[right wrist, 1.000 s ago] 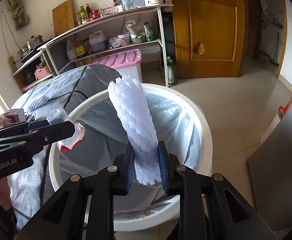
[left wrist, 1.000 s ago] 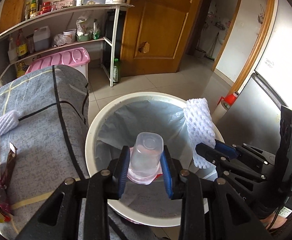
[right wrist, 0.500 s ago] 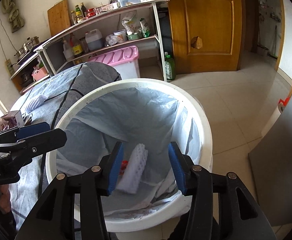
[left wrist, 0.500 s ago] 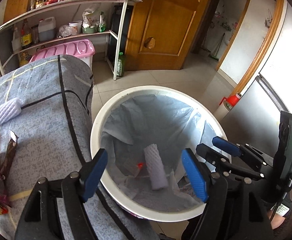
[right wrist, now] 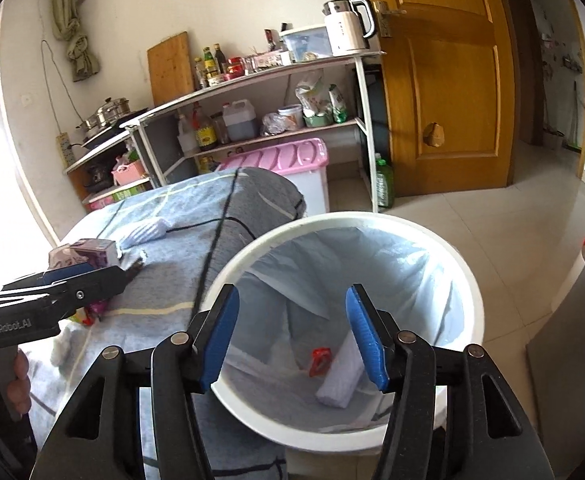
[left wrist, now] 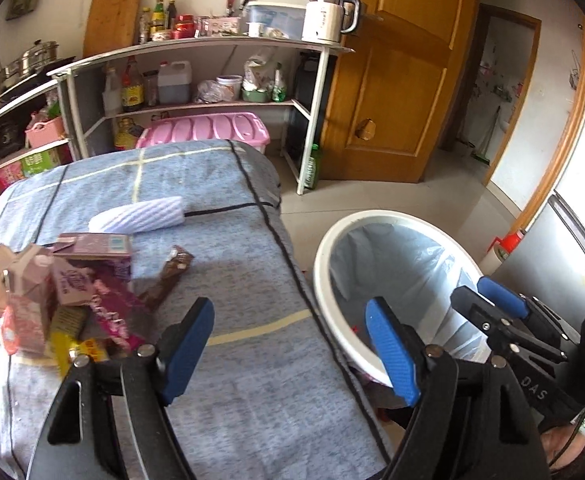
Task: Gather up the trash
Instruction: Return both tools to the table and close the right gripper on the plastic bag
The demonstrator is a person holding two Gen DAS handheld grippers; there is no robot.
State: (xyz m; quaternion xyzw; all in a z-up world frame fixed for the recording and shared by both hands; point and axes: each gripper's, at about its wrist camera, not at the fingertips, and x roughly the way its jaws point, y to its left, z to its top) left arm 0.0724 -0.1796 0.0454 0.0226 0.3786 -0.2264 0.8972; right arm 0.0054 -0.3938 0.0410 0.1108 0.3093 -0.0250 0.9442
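Left wrist view, contents by size. Counter [left wrist: 228, 280]: draped in blue-grey cloth with dark and pale stripes, filling the left and centre. Trash bin [left wrist: 324, 264]: round, white, lined with a pale blue bag, standing on the tiled floor just beside the counter's right edge. Left tongs [left wrist: 290, 344]: blue pads spread wide, nothing between them, hovering over the counter's edge near the bin; their jaws have just been opening. Right tongs [left wrist: 492, 304]: seen from the side at the right, over the bin's far rim. Heap of wrappers and cartons [left wrist: 68, 292]: purple, pink, brown and yellow packaging piled at the counter's left side. Foam sleeve [left wrist: 138, 216]: white, ribbed, lying on its side on the counter just beyond the heap. Brown wrapper [left wrist: 168, 276]: lying flat beside the heap, on its right.

Right wrist view, same order. Trash bin [right wrist: 474, 300]: seen from above, right tongs [right wrist: 292, 340] parted directly over it, empty, jaws just opened further. Second foam sleeve [right wrist: 342, 380]: lying on the bin's bottom. Red scrap [right wrist: 320, 360]: on the bottom, touching or just beside that sleeve. Left tongs [right wrist: 88, 276]: at the left, over the counter, a person's fingers [right wrist: 20, 380] on the handle below.
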